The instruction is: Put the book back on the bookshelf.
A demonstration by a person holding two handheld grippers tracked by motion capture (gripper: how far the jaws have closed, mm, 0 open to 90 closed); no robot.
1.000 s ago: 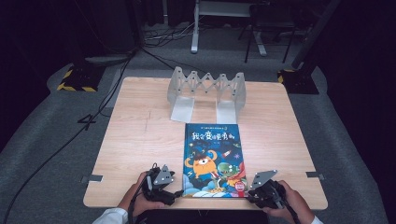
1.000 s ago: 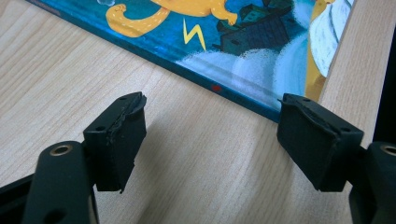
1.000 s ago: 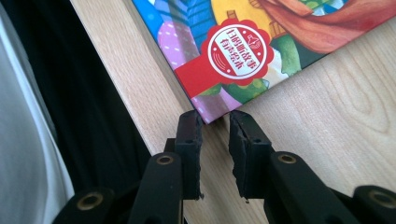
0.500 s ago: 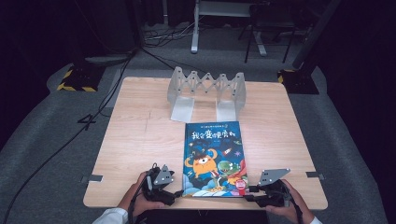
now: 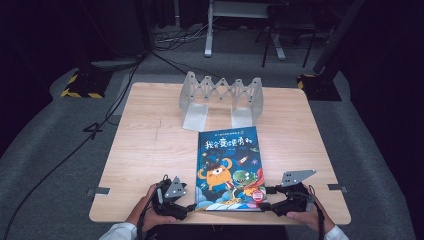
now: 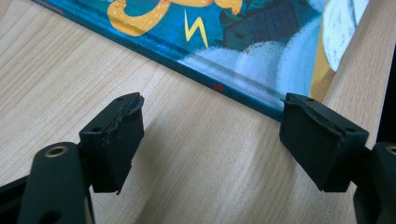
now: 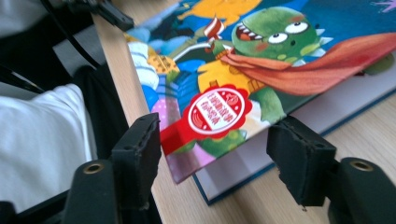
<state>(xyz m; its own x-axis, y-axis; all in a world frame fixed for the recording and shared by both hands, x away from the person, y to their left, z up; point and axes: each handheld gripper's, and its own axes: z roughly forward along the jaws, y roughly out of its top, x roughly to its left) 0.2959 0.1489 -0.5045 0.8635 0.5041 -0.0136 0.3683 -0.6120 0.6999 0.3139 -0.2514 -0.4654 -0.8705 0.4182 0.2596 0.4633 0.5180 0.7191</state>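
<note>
A children's picture book point(image 5: 230, 167) with a blue cover and cartoon monsters lies closed at the front middle of the wooden table point(image 5: 145, 150). My left gripper point(image 5: 189, 207) rests on the table at the book's near left corner. Its jaws stand open point(image 6: 212, 100), with bare wood between them and the book's spine edge point(image 6: 224, 91) just beyond. My right gripper point(image 5: 264, 198) is at the near right corner. Its jaws have just been opening and now stand apart point(image 7: 219, 123). The slightly lifted cover corner with a red seal point(image 7: 217, 112) lies between them, unpressed.
A white zigzag folding rack point(image 5: 222, 95) stands at the back middle of the table. The table's front edge point(image 7: 135, 100) runs just beside the right gripper's jaws, with the person's white sleeve point(image 7: 42, 140) below it. Cables and stand bases lie on the floor behind.
The right gripper's jaws have spread apart from shut at the book's near right corner, and that hand has shifted slightly to the right. The left gripper and the book have stayed put.
</note>
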